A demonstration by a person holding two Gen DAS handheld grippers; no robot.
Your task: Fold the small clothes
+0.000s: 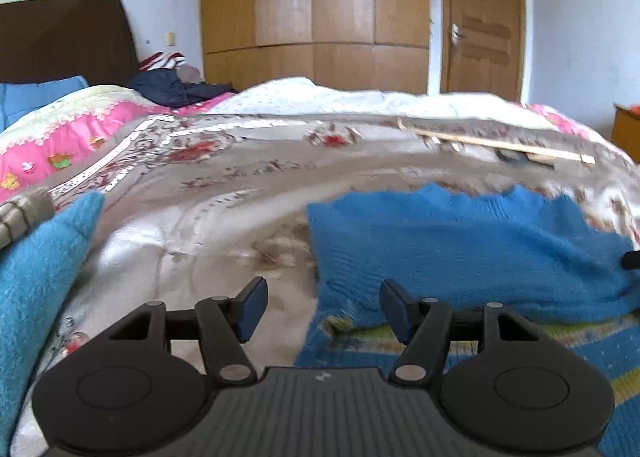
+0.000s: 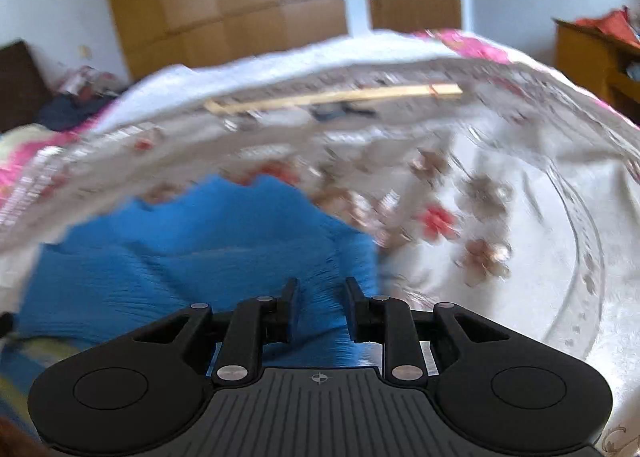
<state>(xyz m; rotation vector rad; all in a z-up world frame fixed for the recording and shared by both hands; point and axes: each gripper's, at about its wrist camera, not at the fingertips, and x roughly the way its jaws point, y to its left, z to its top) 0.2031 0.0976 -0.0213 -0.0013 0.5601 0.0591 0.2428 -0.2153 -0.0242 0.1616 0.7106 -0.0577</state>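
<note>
A blue knitted sweater (image 1: 460, 253) lies on the floral bedspread, part folded over itself, with a yellow patterned band (image 1: 400, 341) at its near edge. My left gripper (image 1: 322, 307) is open and empty, just above the sweater's left edge. In the right wrist view the same sweater (image 2: 192, 257) fills the lower left. My right gripper (image 2: 322, 307) is open and empty, with blue fabric showing between and below its fingers. I cannot tell whether the fingers touch the cloth. Both views are blurred.
A teal fleece garment (image 1: 36, 289) lies at the left beside a grey-beige item (image 1: 22, 213). A wooden stick (image 1: 496, 145) lies across the far bedspread, also in the right wrist view (image 2: 336, 97). Dark clothes (image 1: 176, 85) lie near the headboard. A wooden cabinet (image 2: 592, 61) stands at right.
</note>
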